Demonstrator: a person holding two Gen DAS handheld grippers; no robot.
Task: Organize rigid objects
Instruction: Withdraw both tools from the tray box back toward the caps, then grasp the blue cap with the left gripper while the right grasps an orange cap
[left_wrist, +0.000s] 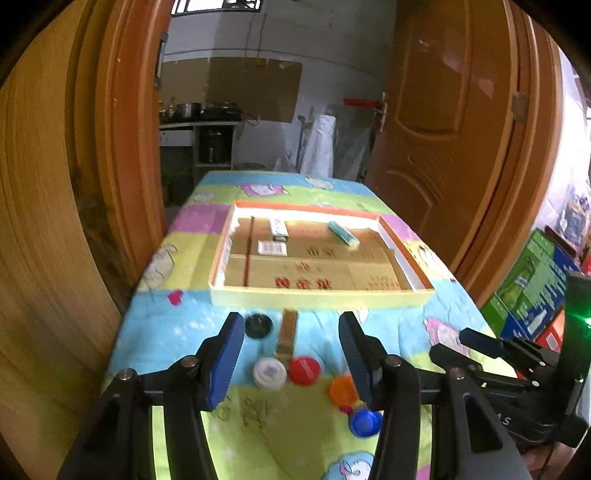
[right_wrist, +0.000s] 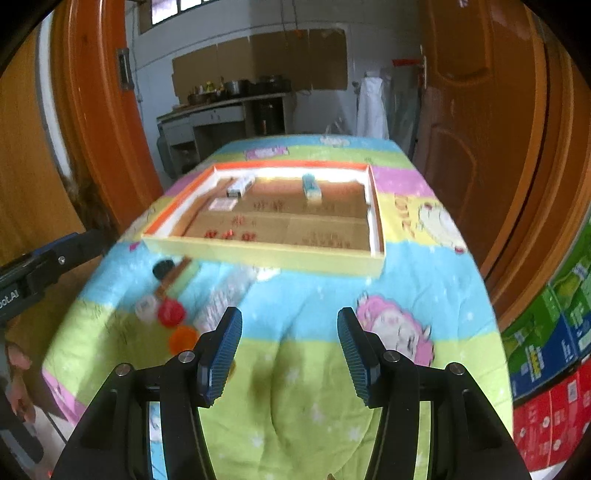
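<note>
Bottle caps lie loose on the near part of the table (left_wrist: 155, 332), which is covered by a bright cartoon-print cloth: a black cap (left_wrist: 258, 325), a white cap (left_wrist: 269, 373), a red cap (left_wrist: 304, 370), an orange cap (left_wrist: 343, 390) and a blue cap (left_wrist: 365, 422). The white and red ones sit side by side, just about touching. A brown stick-shaped item (left_wrist: 287, 334) lies lengthwise between the black cap and the red one, its near end close to the white and red pair.

Farther back sits a shallow cardboard tray (left_wrist: 317, 299) with pale walls and an orange rim. Inside it, toward the far side, are two small white boxes (left_wrist: 279, 228) close together at the left, and a teal bar (left_wrist: 343, 233) lying at a slant to the right of them.

From where I stand the left claw (left_wrist: 291, 354) hovers above the caps with its blue pads spread wide and nothing between them. The right claw (right_wrist: 290, 354) is over bare cloth to the right of the caps, also spread apart and empty. Both views are a bit blurred.
</note>
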